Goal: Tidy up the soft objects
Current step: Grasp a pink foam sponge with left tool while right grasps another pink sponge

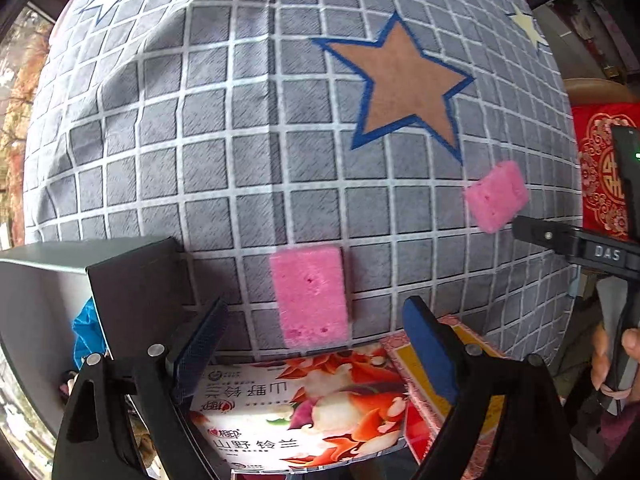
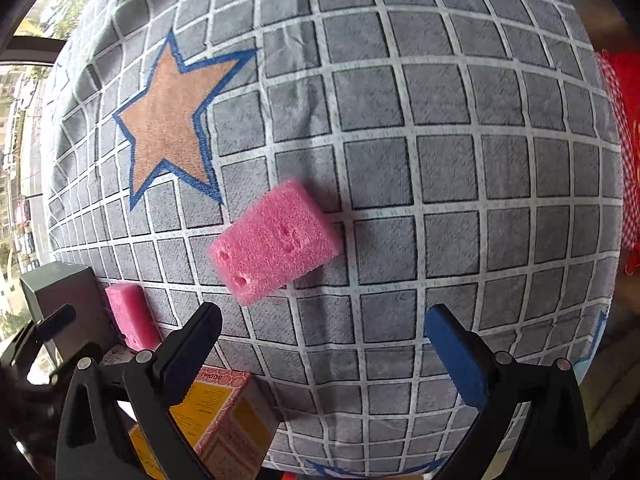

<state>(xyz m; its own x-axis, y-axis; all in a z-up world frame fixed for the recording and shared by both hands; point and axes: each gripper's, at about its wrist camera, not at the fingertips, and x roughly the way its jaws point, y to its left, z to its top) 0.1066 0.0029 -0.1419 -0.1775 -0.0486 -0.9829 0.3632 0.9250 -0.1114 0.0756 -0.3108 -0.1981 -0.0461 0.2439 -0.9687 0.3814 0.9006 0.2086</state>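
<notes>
Left wrist view: we hold both the left gripper [image 1: 316,344] and right gripper [image 2: 324,344] spread and empty, with two pink sponges [image 1: 310,296] [image 2: 274,242] lying loose on the checked blanket [image 1: 240,140], near its brown star [image 1: 404,80], so sorting looks barely begun.
</notes>
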